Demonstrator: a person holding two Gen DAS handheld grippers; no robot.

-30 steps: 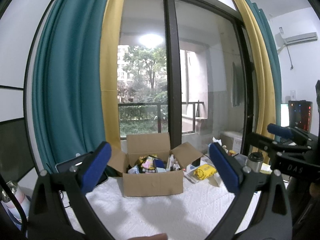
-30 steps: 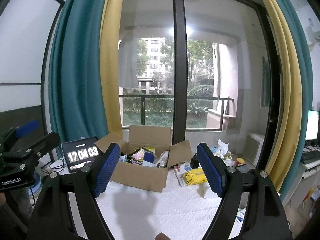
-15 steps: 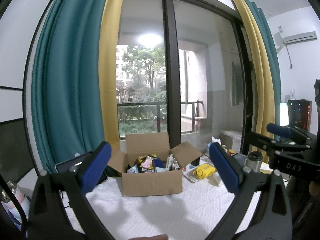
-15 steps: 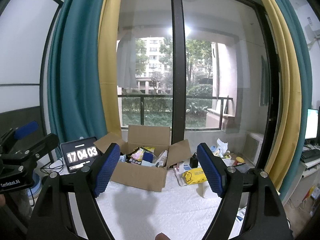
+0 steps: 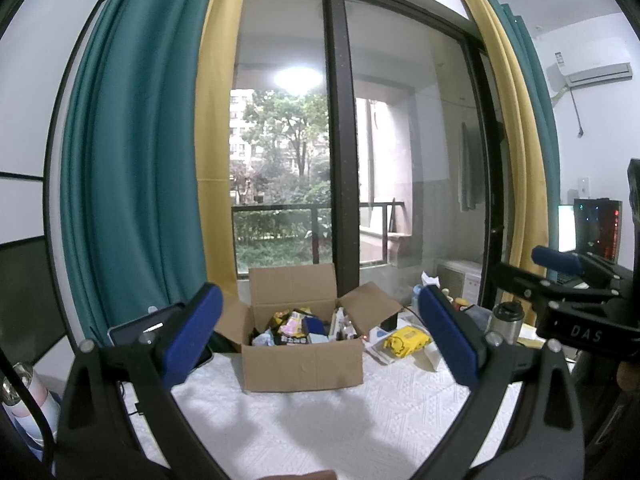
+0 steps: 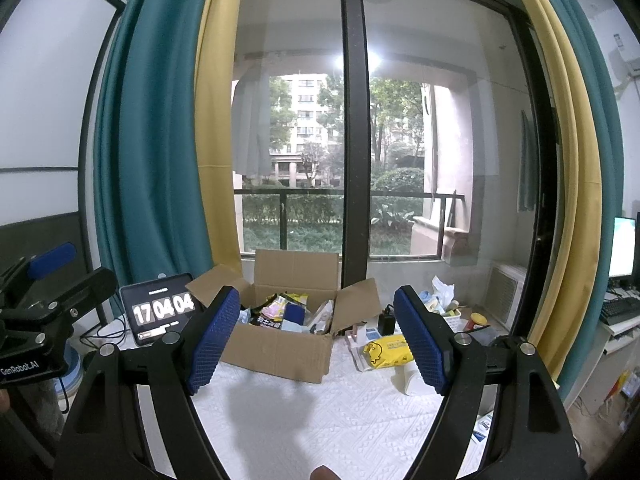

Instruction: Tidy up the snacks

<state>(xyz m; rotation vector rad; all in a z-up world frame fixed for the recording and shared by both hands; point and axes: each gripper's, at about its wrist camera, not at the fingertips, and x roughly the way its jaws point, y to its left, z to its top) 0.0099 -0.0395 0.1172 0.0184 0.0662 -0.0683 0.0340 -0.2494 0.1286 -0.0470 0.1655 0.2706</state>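
An open cardboard box (image 5: 304, 364) (image 6: 276, 350) stands at the far side of a white-covered table (image 5: 320, 412) (image 6: 320, 412), holding several snack packets (image 5: 294, 328) (image 6: 280, 310). My left gripper (image 5: 320, 340) is open and empty, held well back from the box. My right gripper (image 6: 316, 342) is open and empty, also back from the box. The right gripper also shows at the right edge of the left wrist view (image 5: 568, 276). The left gripper also shows at the left edge of the right wrist view (image 6: 44, 308).
A yellow packet (image 5: 406, 340) (image 6: 386, 352) and small clutter lie right of the box. A tablet showing a clock (image 6: 162, 312) stands left of it. A metal cup (image 5: 506, 318) sits at the right. Curtains and a glass door stand behind the table.
Both views have barely shifted. The clock has ticked from 17:04:03 to 17:04:04. Both grippers stay open.
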